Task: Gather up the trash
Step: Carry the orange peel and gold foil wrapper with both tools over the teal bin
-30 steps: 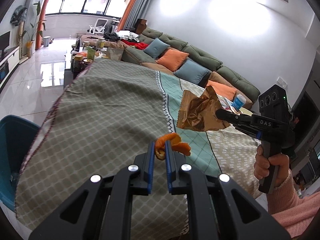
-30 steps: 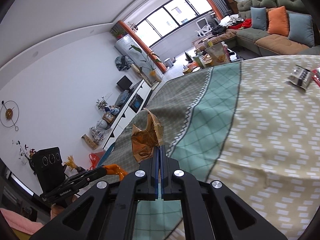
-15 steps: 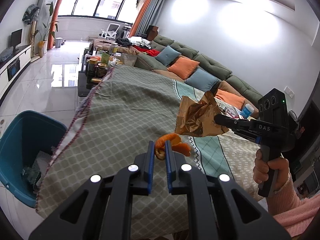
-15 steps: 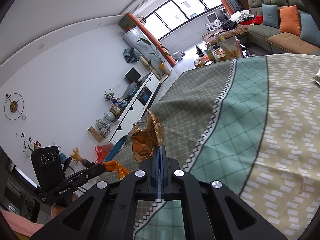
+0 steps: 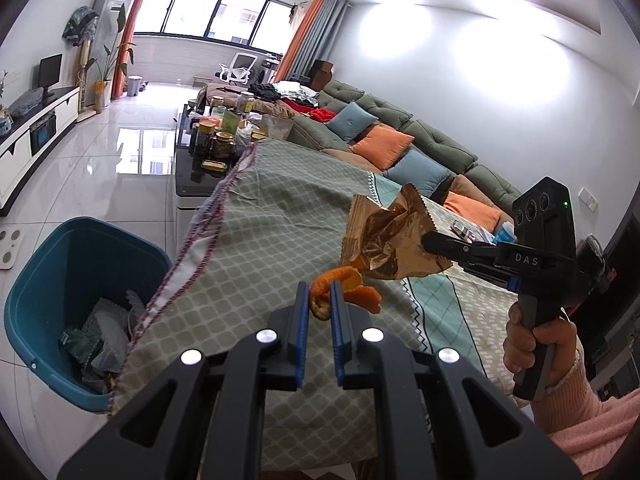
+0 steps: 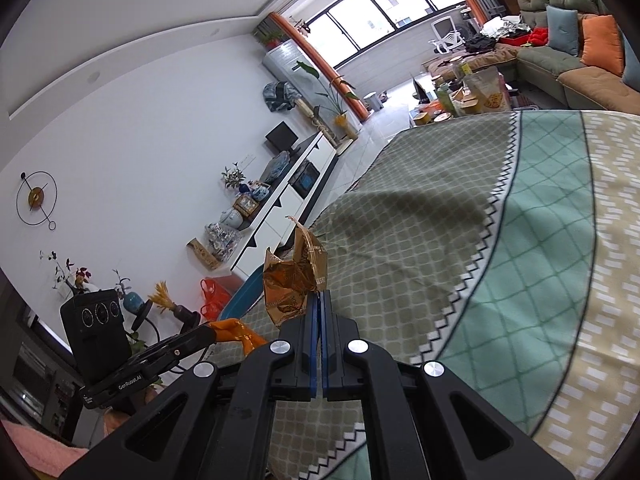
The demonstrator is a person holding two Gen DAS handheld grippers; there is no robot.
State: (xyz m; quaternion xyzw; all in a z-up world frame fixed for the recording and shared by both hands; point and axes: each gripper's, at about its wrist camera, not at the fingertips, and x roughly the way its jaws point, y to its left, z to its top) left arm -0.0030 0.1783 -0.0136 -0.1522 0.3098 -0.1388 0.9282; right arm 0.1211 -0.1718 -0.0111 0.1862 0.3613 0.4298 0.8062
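Note:
My left gripper [image 5: 320, 286] is shut on a curled orange peel [image 5: 348, 286] and holds it above the table's left part. My right gripper [image 6: 319, 296] is shut on a crumpled gold snack wrapper [image 6: 294, 278], held in the air over the tablecloth. The wrapper [image 5: 390, 238] and the right gripper [image 5: 430, 240] also show in the left wrist view, just right of the peel. A blue bin [image 5: 44, 280] with crumpled paper and wrappers inside stands on the floor left of the table edge. The left gripper [image 6: 218, 330] with the peel [image 6: 236, 330] shows at lower left in the right wrist view.
The table is covered by a green and beige patterned cloth [image 5: 280, 216]. A low coffee table with jars [image 5: 216, 140] stands beyond it. A green sofa with cushions [image 5: 400, 148] runs along the right. More small items [image 5: 480, 232] lie at the table's far right. A white TV cabinet [image 6: 288, 200] lines the left wall.
Both grippers have moved left toward the table's edge with their loads. The blue bin has come into fuller view at the left.

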